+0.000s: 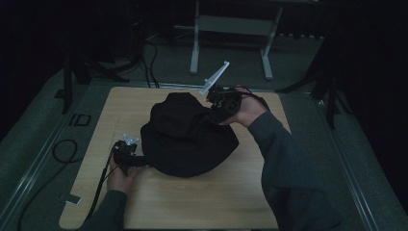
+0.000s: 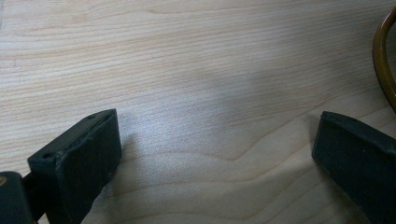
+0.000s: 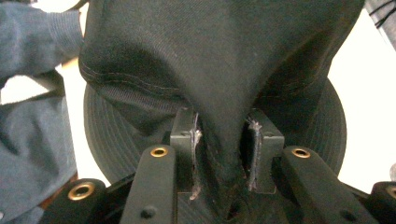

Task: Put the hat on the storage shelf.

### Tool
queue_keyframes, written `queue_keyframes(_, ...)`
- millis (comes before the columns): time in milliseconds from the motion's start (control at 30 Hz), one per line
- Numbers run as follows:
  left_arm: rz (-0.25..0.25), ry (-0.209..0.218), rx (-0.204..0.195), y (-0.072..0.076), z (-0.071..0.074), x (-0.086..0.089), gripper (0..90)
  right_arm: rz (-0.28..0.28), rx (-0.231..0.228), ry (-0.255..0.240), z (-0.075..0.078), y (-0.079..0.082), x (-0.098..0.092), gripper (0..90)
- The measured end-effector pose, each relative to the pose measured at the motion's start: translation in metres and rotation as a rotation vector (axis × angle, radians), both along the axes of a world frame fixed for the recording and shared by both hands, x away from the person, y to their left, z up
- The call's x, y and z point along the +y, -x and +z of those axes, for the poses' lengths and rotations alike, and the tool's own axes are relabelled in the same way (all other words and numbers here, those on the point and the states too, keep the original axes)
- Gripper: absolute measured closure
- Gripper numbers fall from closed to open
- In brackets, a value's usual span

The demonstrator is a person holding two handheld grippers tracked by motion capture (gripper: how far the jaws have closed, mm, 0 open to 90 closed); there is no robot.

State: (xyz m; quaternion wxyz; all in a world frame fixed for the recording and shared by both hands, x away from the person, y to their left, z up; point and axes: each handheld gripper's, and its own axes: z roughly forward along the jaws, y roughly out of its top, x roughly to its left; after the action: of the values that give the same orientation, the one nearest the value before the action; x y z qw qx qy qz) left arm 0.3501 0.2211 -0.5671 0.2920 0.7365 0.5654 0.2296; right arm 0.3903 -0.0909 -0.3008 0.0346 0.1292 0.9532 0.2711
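High view: a black bucket hat point(image 1: 185, 134) lies at the centre of the pale wooden bench point(image 1: 192, 202). The right gripper point(image 1: 214, 111), at the hat's upper right, has crown cloth in its jaws; the left gripper point(image 1: 142, 161) sits low at the brim's left edge, and I cannot tell from here whether it touches. The hat looks light, soft and floppy, so it should sag wherever it is unsupported.

Left gripper view: the jaws stand wide over bare woodgrain, holding nothing.

Right gripper view: a fold of woven cotton crown point(image 3: 224, 93) is gathered between narrow jaws, the stitched brim point(image 3: 107, 140) spreading below. The stiffer brim seems the surer hold.
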Motion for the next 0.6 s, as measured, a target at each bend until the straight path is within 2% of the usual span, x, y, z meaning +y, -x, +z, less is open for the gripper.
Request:
queue_keyframes(33,0.000,0.000,0.000,0.000,0.000,0.000,1.5,-0.006,-0.003,-0.003,0.000,0.000,0.001,63.6)
queue_keyframes(100,0.001,0.000,-0.001,0.000,0.000,0.000,1.6,-0.020,0.007,0.024,-0.004,-0.001,0.003,55.8)
queue_keyframes(233,0.001,0.001,-0.002,0.000,0.000,0.000,1.5,-0.048,0.013,0.029,-0.006,-0.003,0.001,46.1)
queue_keyframes(333,0.002,0.002,-0.003,0.000,0.000,0.000,1.5,-0.073,0.013,0.054,-0.009,-0.004,0.000,36.0)
queue_keyframes(433,0.003,0.002,-0.003,0.000,0.000,0.000,1.5,-0.109,0.030,0.042,-0.009,-0.007,-0.002,27.4)
queue_keyframes(533,0.003,0.002,-0.003,0.000,0.000,0.000,1.5,-0.130,0.036,0.055,-0.010,-0.008,-0.004,20.3)
queue_keyframes(600,0.003,0.002,-0.003,0.000,0.000,0.000,1.5,-0.127,0.039,0.053,-0.011,-0.007,-0.006,18.7)
